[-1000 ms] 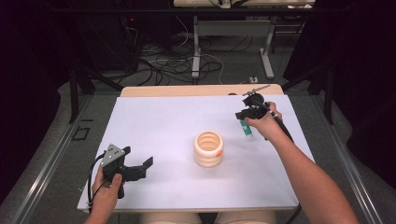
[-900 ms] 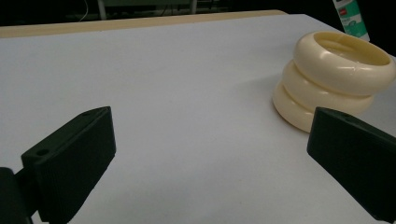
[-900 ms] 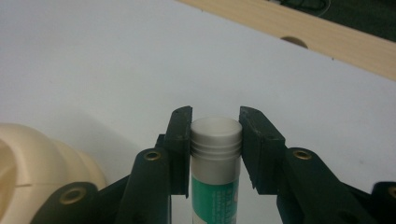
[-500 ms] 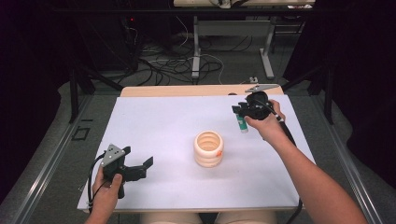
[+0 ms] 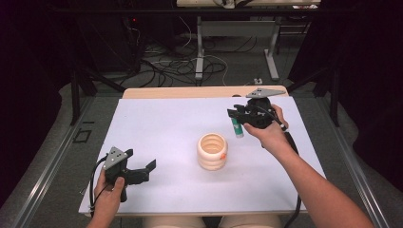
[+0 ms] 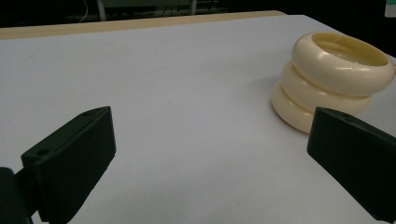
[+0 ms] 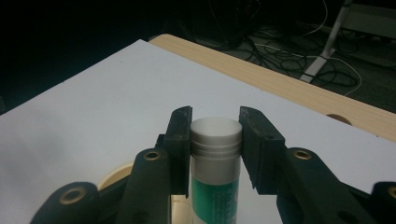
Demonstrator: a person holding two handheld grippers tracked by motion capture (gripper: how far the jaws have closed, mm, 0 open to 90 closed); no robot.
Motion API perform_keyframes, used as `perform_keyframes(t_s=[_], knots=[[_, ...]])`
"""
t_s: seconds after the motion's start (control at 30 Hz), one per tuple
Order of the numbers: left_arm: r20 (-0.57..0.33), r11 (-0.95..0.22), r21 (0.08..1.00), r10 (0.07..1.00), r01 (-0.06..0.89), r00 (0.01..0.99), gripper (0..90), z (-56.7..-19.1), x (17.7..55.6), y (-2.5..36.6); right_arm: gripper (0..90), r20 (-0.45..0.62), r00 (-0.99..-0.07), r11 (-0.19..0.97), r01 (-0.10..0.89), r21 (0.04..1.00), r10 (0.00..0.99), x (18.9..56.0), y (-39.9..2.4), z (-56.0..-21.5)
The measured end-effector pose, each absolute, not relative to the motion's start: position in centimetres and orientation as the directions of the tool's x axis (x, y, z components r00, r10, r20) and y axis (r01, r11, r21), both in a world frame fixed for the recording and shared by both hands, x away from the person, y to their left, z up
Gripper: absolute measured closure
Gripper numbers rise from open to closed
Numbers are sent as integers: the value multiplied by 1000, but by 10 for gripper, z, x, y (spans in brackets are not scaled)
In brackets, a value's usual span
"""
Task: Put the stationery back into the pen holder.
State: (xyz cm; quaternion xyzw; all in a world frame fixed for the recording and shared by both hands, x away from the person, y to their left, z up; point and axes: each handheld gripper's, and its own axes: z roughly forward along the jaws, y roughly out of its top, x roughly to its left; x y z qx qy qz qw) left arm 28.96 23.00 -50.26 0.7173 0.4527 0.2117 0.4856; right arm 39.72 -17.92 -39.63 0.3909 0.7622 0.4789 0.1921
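A glue stick [image 5: 236, 128] with a green-and-white body and a white cap [image 7: 215, 133] hangs upright above the table. My right gripper [image 5: 234, 115] is shut on it just below the cap, both jaws pressed against its sides [image 7: 215, 140]. A cream cup made of stacked rings [image 5: 212, 151] stands at the table's middle, just left of and nearer than the stick; part of its rim [image 7: 114, 176] shows under the jaws. My left gripper [image 5: 148, 171] rests low at the front left, open with nothing between its jaws [image 6: 210, 154], pointing toward the cup [image 6: 334, 74].
A white sheet [image 5: 161, 123] covers the table, with a wooden edge [image 5: 190, 91] at the far side. Beyond lie a dark floor with cables [image 5: 166, 61] and metal table legs [image 5: 199, 47]. Rails run along both sides.
My right gripper has carried the glue stick leftward, closer to the cream cup. The left gripper has not moved.
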Motion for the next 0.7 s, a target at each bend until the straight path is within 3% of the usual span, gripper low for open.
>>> perform_keyframes(t_s=[0.7], knots=[[-142, -111, 887, 857, 447, 494, 11, -503, 291, 230, 652, 89, -710, 211, 324, 922, 699, 369, -143, -395]])
